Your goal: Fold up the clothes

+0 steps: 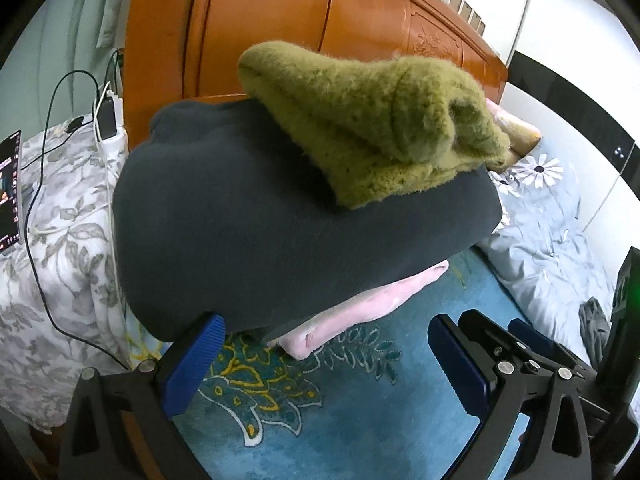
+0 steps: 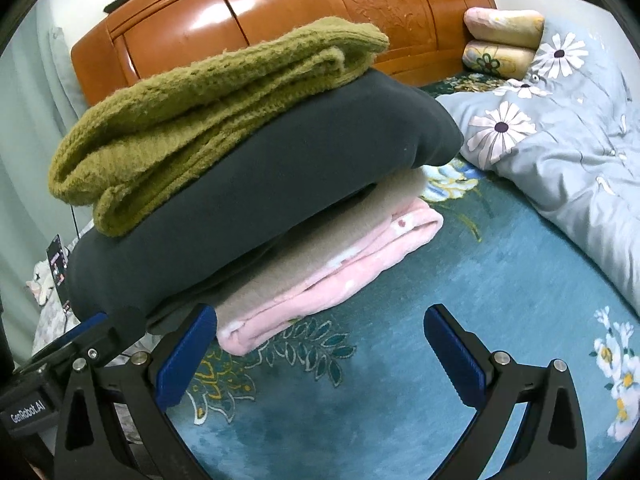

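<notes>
A stack of folded clothes lies on the teal bed cover point(image 1: 360, 420). On top is an olive green knit sweater point(image 1: 360, 120) point(image 2: 192, 120). Under it is a dark grey garment point(image 1: 260, 232) point(image 2: 280, 184), then a beige layer point(image 2: 320, 248) and a pink fleece piece point(image 1: 360, 308) point(image 2: 320, 292) at the bottom. My left gripper point(image 1: 324, 364) is open and empty just in front of the stack. My right gripper point(image 2: 320, 356) is open and empty beside it, at the pink piece's near edge point(image 2: 240, 336). The right gripper also shows in the left wrist view point(image 1: 532, 344).
A carved wooden headboard point(image 1: 280, 32) point(image 2: 320, 12) stands behind the stack. A grey floral duvet point(image 2: 560, 140) point(image 1: 552, 248) and two pillows point(image 2: 504, 40) lie to the right. A phone point(image 1: 10, 192), cables point(image 1: 36, 216) and a charger point(image 1: 108, 120) sit on a leaf-print cloth to the left.
</notes>
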A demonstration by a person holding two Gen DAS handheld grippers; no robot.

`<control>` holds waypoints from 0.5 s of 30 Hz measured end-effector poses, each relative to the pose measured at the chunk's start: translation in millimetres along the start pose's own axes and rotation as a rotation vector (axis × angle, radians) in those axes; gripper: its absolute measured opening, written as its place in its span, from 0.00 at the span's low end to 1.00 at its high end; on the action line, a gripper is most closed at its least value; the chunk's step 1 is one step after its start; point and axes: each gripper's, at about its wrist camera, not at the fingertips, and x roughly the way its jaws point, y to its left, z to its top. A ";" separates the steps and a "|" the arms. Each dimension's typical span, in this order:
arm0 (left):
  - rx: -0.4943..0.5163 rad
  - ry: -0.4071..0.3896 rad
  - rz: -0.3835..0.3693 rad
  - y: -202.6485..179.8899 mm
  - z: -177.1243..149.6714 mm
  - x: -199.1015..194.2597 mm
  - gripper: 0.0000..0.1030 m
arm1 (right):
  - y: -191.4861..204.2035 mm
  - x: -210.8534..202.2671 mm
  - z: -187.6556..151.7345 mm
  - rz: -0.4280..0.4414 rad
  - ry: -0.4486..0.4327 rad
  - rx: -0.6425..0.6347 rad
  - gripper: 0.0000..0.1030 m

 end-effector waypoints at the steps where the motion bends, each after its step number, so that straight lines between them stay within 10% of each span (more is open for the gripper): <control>1: -0.002 0.004 0.005 0.6 -0.2 0.8 1.00 | 0.6 0.2 -0.3 -0.006 -0.001 -0.004 1.00; 15: 0.009 -0.020 0.050 -0.1 -2.7 -4.9 1.00 | 7.6 -4.3 1.9 -0.052 -0.041 -0.060 1.00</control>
